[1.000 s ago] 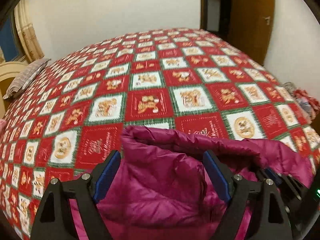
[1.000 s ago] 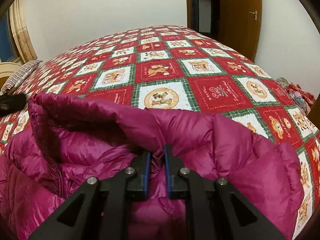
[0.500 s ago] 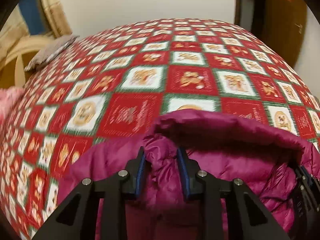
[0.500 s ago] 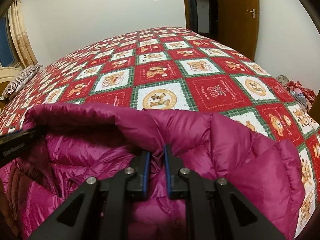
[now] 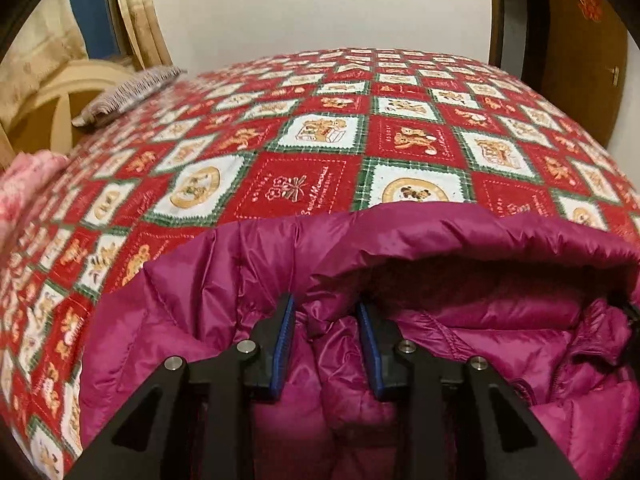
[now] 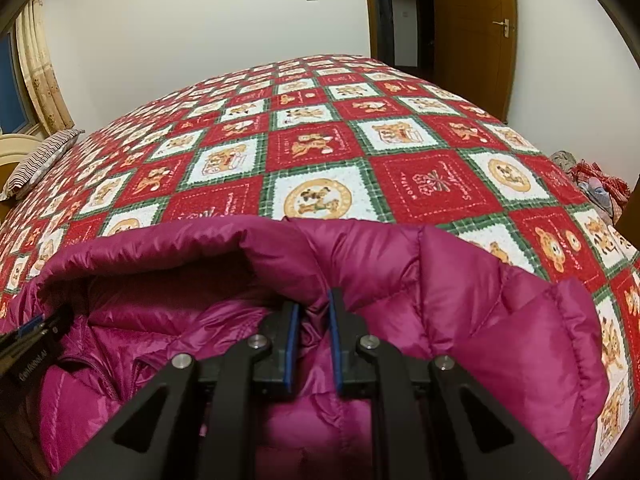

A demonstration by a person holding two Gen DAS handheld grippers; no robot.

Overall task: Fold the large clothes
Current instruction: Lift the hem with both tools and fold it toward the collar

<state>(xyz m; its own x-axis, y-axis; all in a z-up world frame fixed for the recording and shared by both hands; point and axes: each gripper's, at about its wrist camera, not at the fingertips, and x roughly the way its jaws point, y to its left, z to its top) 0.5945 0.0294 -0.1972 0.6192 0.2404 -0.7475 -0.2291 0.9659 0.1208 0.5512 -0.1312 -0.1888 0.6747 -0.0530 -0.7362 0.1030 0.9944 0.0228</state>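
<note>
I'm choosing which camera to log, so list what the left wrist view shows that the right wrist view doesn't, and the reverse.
Left wrist only: a fuzzy pink fabric at the bed's left edge.

Right wrist only: a heap of red patterned clothes off the bed's right side, plus the left hand-held gripper from outside.

Both: the puffy magenta down jacket on the red-and-white checked teddy-bear quilt, the striped pillow and the brown wooden door.

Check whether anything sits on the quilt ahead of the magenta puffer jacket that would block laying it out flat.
Nothing visible does. Both the left gripper and right gripper are shut on the magenta quilted puffer jacket, and the red-and-white patchwork bedspread ahead looks bare. The striped pillow lies off at the far left edge.
</note>
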